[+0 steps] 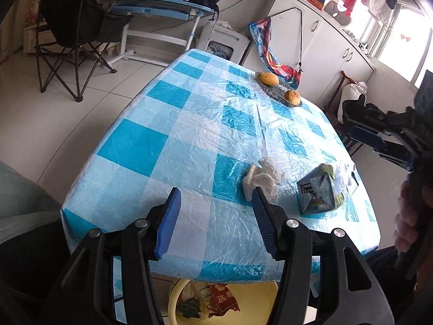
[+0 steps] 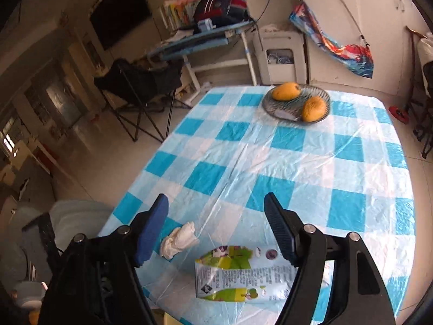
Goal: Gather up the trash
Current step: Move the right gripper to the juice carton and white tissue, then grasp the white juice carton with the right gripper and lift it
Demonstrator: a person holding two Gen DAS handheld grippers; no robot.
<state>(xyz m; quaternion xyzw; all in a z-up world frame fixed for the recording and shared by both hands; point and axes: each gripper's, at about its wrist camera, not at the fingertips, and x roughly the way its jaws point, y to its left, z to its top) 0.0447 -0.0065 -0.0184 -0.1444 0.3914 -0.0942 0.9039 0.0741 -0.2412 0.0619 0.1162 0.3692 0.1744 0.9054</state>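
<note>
Crushed carton, flat on tablecloth, long axis left-right

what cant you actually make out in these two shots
- Yellow bin, left wrist view: mostly hidden by the table edge and the left gripper; its contents cannot be read.
- Flattened carton, right wrist view: print too small, right end behind the right gripper finger.
- Right gripper in the left wrist view: blurred, cut off by the frame edge.

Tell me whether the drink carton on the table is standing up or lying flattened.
Lying down and crushed. The carton rests on its side on the tablecloth, its panels creased and caved in, beside the crumpled tissue.
</note>
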